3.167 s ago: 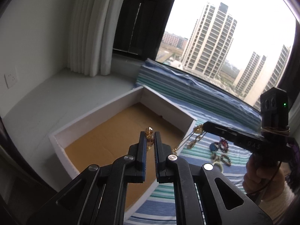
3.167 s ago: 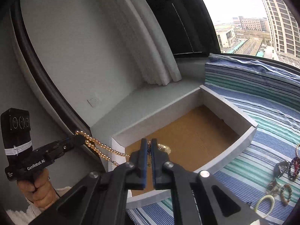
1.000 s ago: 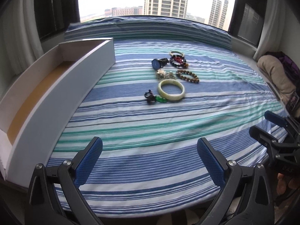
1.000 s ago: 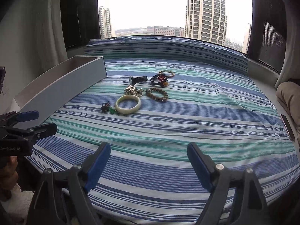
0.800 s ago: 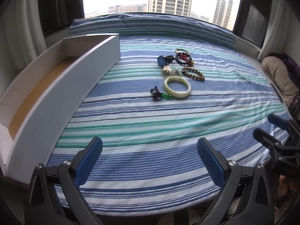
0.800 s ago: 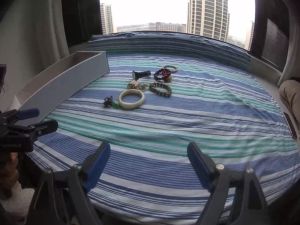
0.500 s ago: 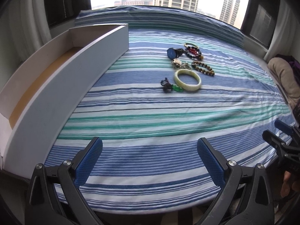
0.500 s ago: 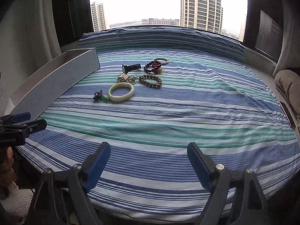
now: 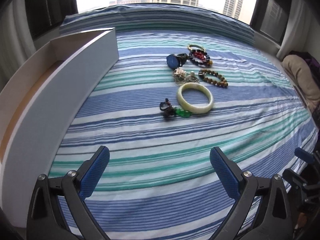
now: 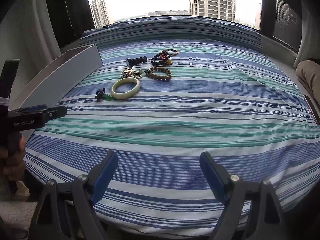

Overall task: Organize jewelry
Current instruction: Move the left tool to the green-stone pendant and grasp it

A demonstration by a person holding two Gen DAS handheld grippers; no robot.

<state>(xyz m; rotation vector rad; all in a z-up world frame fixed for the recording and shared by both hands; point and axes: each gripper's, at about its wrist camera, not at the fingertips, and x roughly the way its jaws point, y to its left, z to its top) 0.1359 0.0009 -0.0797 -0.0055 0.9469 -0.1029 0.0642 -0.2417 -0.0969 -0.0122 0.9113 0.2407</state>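
Jewelry lies clustered toward the far side of the striped bedspread (image 9: 160, 180), well beyond both grippers. The left gripper (image 9: 159, 172) and right gripper (image 10: 158, 172) hover over the near edge, jaws spread wide, empty. Nearest them: a pale bangle (image 9: 195, 98), a green charm (image 9: 182, 113) touching it. A white box (image 9: 60, 104) sits along the left edge.

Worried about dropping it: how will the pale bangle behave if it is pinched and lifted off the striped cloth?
The pale bangle looks like a solid, glossy ring, so probably stiff and somewhat slippery between pads. It lies flat, unlikely to roll unless stood on edge. Its near rim seems to touch the green-beaded piece, which may get nudged.
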